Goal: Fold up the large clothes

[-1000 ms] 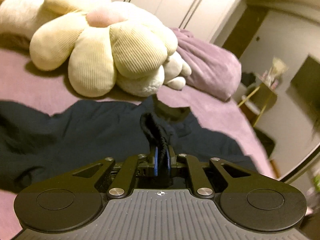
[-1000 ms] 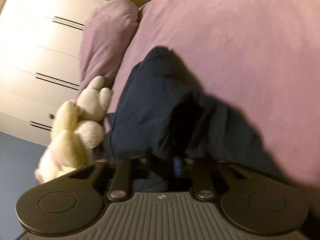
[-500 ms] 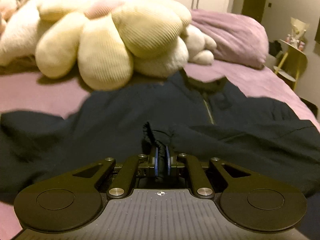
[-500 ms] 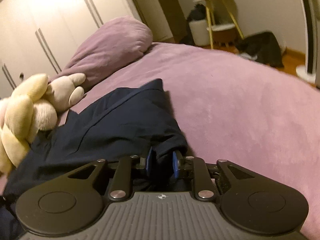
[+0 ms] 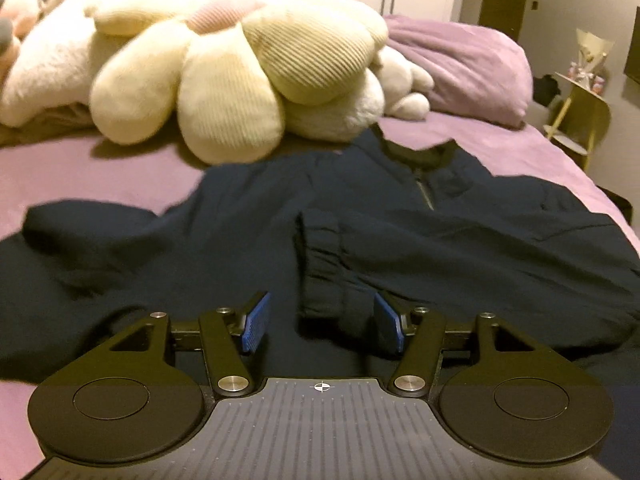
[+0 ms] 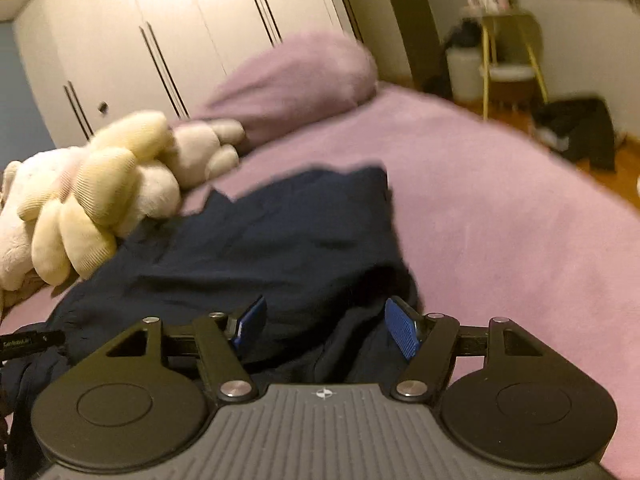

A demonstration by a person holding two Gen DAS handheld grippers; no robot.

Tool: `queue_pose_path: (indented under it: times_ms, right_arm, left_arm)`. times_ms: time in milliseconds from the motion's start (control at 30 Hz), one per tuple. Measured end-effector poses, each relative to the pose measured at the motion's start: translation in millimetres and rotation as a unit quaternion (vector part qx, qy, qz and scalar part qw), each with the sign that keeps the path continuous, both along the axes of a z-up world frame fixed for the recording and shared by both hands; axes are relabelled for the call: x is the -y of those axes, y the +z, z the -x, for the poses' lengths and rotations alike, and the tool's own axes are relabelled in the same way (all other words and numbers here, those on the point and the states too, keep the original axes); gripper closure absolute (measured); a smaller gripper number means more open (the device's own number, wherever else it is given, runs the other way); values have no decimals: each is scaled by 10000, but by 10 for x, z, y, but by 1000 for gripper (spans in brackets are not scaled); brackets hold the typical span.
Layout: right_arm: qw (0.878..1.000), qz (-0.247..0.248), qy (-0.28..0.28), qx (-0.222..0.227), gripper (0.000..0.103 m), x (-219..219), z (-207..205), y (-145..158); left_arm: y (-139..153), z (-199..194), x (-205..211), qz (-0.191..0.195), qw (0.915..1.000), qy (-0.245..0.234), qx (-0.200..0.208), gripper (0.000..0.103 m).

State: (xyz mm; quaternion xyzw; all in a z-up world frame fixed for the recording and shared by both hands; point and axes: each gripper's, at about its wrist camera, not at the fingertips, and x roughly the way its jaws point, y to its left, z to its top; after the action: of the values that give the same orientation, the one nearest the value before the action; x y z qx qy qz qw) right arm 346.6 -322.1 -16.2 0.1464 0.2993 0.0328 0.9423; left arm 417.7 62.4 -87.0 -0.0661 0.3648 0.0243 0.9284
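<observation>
A dark navy zip jacket (image 5: 360, 216) lies spread on the purple bed (image 5: 100, 168), collar toward the plush toys. One sleeve is folded across the front, and its ribbed cuff (image 5: 320, 264) rests just ahead of my left gripper (image 5: 320, 322). That gripper's jaws are opening; the blue pads (image 5: 256, 322) stand apart and do not press the cloth. In the right wrist view the jacket (image 6: 280, 248) lies at the bed's middle. My right gripper (image 6: 326, 328) hovers over its near edge, jaws opening, with loose fabric below but nothing pinched.
A big cream flower cushion (image 5: 240, 72) and white plush toys crowd the bed behind the collar. A purple pillow (image 5: 460, 64) lies at the back right. White wardrobe doors (image 6: 160, 40) line the wall. A yellow side table (image 6: 508, 52) and dark clothes on the floor (image 6: 576, 132) sit beyond the bed.
Both grippers were shut on jacket fabric and have let go. The left one came down and laid the sleeve cuff on the jacket. The right one rolled upright and drew back.
</observation>
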Motion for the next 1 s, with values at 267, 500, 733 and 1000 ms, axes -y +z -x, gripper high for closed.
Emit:
queue_pose_path:
  times_ms: [267, 500, 733, 1000]
  right_arm:
    - [9963, 762, 164, -372, 57, -500, -474, -111]
    - [9753, 2125, 304, -524, 55, -984, -704, -413]
    - [9686, 2395, 456, -482, 54, -1034, -721, -410]
    - [9733, 2207, 508, -370, 55, -1139, -657, -427]
  left_arm:
    - [-241, -303, 155, -137, 9989, 173, -402, 41]
    - [-307, -411, 139, -403, 9981, 278, -378, 35]
    - [-314, -365, 67, -355, 9980, 342, -404, 26]
    - [-319, -337, 48, -390, 9978, 339, -411, 21]
